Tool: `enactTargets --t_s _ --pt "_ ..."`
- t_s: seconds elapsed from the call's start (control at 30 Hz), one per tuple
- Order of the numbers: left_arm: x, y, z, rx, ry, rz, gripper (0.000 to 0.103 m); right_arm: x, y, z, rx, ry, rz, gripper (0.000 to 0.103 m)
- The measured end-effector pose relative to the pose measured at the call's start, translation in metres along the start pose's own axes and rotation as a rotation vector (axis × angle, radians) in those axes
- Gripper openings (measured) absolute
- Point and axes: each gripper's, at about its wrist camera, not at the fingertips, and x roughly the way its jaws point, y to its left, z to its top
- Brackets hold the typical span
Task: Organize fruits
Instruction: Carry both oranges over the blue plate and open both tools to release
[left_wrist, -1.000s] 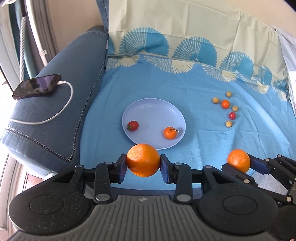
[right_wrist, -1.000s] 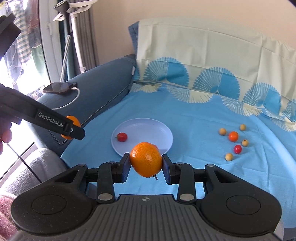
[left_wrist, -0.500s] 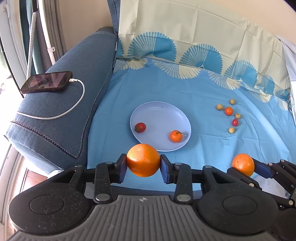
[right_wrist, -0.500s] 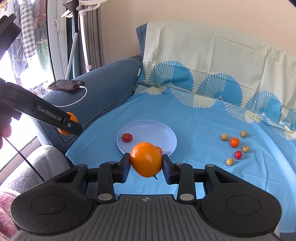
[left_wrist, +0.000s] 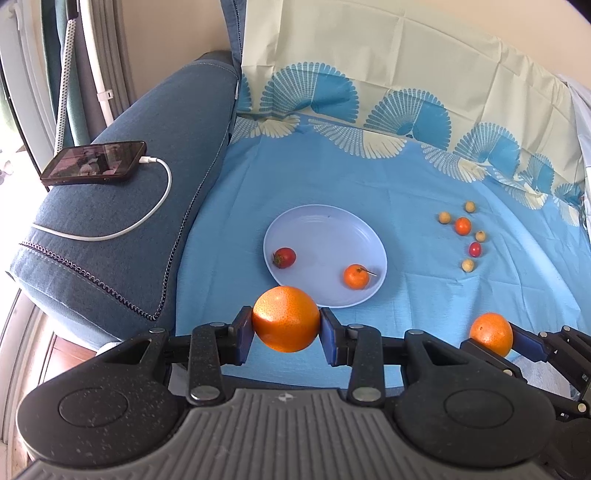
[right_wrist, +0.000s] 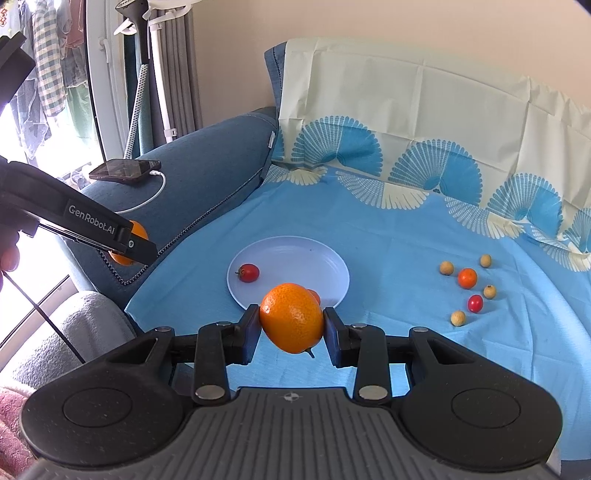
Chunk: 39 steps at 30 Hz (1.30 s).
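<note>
Left gripper (left_wrist: 286, 320) clamps an orange (left_wrist: 286, 318) above the plate (left_wrist: 325, 229) near edge; right gripper (right_wrist: 291, 323) clamps another orange (right_wrist: 291, 316). Risk: released oranges may roll off the shallow plate, knocking tomato (left_wrist: 284, 257).

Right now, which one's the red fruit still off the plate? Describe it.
Look right of the pale plate on the blue sheet, at the loose cluster of small fruit. It is the cherry tomato low in that cluster, the only red one among tan and orange neighbours.
</note>
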Motion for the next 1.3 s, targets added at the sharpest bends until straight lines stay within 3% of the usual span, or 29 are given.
enactTargets --t_s 0.7,1.3 --pt "0.066 -0.004 0.052 0.033 0.020 0.024 0.042 0.072 -0.013 0.029 -0.002 0.034 0.010 0.038" --pt "0.193 -0.019 0.082 0.085 0.158 0.054 0.042 0.185 -0.040 0.041 -0.016 0.123 -0.002 0.038"
